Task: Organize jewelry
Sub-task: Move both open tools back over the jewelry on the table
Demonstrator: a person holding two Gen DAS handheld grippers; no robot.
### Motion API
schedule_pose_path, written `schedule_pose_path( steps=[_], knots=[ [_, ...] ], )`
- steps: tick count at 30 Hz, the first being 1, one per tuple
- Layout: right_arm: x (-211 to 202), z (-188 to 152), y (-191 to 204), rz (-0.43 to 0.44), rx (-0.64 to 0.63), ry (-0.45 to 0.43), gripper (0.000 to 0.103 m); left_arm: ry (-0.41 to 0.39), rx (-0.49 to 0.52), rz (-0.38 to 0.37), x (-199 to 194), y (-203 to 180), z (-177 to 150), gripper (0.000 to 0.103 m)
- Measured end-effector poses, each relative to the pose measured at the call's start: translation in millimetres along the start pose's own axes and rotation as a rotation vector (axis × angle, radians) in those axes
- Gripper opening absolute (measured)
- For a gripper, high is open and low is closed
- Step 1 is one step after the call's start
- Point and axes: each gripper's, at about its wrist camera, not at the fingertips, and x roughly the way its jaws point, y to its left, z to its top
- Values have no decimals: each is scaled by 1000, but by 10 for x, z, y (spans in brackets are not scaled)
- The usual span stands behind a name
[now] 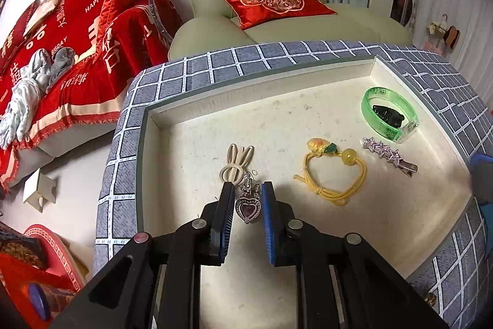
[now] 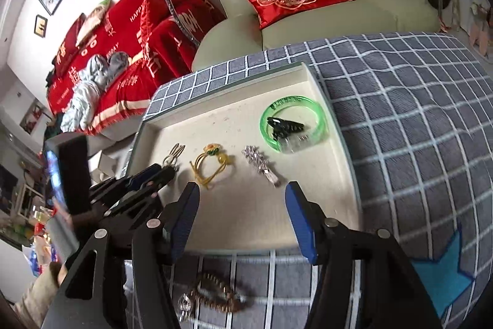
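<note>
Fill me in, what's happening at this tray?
A person is sorting jewelry into a tray. The left hand-held gripper straddles a heart pendant, pads not visibly pressing it. The right hand-held gripper is open and empty, above the tray's near edge. A bead bracelet still lies outside on the checked cloth.

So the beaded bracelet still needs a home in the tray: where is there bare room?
The tray's near strip, below the yellow hair tie and star clip, is bare, as is the far left behind the bunny clip. The far right corner is crowded by the green bangle.
</note>
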Motion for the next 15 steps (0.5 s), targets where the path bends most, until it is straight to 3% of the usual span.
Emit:
schedule_pose_path(
  steps=[11, 12, 13, 14, 15],
  knots=[
    [-336, -405, -222, 13, 75, -5, 68, -25, 2, 17, -122, 7, 45, 35],
    [-354, -441, -251, 13, 82, -4, 68, -25, 4, 20, -126, 5, 47, 45],
    [-370, -475, -271, 14, 90, -3, 68, -25, 5, 27, -131, 7, 46, 90],
    [-381, -501, -284, 14, 95, -2, 68, -32, -1, 41, -142, 19, 49, 103],
    [-389, -526, -299, 13, 97, -1, 68, -69, -8, 64, -194, 27, 39, 103]
  ],
)
